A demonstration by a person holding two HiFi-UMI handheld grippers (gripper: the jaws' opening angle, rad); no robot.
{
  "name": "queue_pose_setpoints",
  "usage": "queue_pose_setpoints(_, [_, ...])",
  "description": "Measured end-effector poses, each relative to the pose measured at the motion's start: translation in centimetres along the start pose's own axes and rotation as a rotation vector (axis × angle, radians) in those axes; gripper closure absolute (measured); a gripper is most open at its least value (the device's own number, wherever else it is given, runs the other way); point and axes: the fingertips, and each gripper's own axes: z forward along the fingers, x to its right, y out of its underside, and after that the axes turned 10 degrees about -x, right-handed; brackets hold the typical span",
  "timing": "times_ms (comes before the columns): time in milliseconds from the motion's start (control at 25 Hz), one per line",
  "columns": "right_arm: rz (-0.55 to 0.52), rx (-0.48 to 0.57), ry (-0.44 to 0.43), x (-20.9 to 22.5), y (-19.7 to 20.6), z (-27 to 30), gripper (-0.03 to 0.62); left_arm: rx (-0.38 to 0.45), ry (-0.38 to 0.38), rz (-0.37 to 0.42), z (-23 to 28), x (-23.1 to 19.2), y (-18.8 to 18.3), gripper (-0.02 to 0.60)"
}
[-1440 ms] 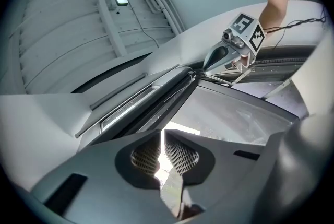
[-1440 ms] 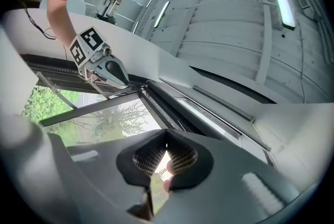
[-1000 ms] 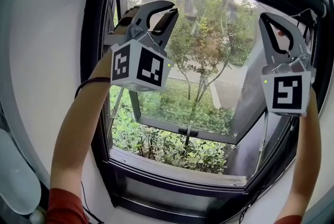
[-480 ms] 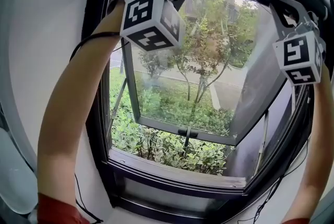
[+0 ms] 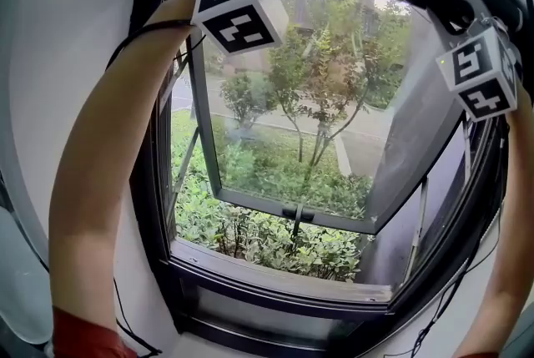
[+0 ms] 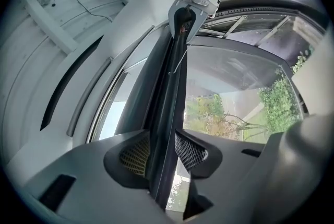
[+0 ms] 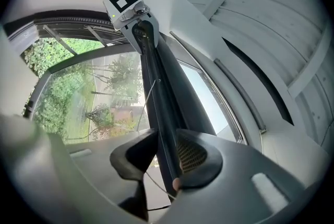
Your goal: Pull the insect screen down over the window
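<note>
The screen bar point(image 6: 175, 82) sits at the top edge of the window point(image 5: 275, 288), not pulled down. The left tongs point(image 6: 162, 151) have just been opening and stand wide, with the bar loose between them. The right tongs point(image 7: 165, 157) have also just been opening, around the same bar without gripping it.

I've got the dark window frame point(image 5: 250, 308) carrying everything. Screen bar point(image 6: 167, 108) sits along its top edge, pale sill point(image 5: 284, 274) runs across the bottom, and the sash point(image 5: 292, 211) inside is tilted outward, approx. half open.
</note>
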Motion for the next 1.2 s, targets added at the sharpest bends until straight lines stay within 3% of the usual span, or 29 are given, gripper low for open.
queue_pose_setpoints(160, [-0.023, -0.023, -0.027, -0.6, 0.3, 0.7, 0.459, -0.039, 0.038, 0.029, 0.8, 0.3, 0.5, 0.440])
queue_pose_setpoints(480, [-0.061, -0.055, -0.030, 0.0, -0.2, 1.3, 0.436, -0.061, 0.038, 0.068, 1.9, -0.1, 0.0, 0.439])
queue_pose_setpoints(760, [-0.104, -0.082, -0.028, -0.1, 0.4, 2.1, 0.433, -0.106, 0.042, 0.192, 2.5, 0.6, 0.9, 0.423])
queue_pose_setpoints(920, [-0.189, -0.124, -0.010, -0.1, 0.8, 2.5, 0.433, -0.112, 0.026, 0.234, 2.3, 0.4, 0.7, 0.425])
queue_pose_setpoints(1200, [-0.239, -0.159, -0.018, -0.5, 1.7, 2.8, 0.433, -0.103, 0.030, 0.229, 2.1, 0.6, 0.5, 0.425])
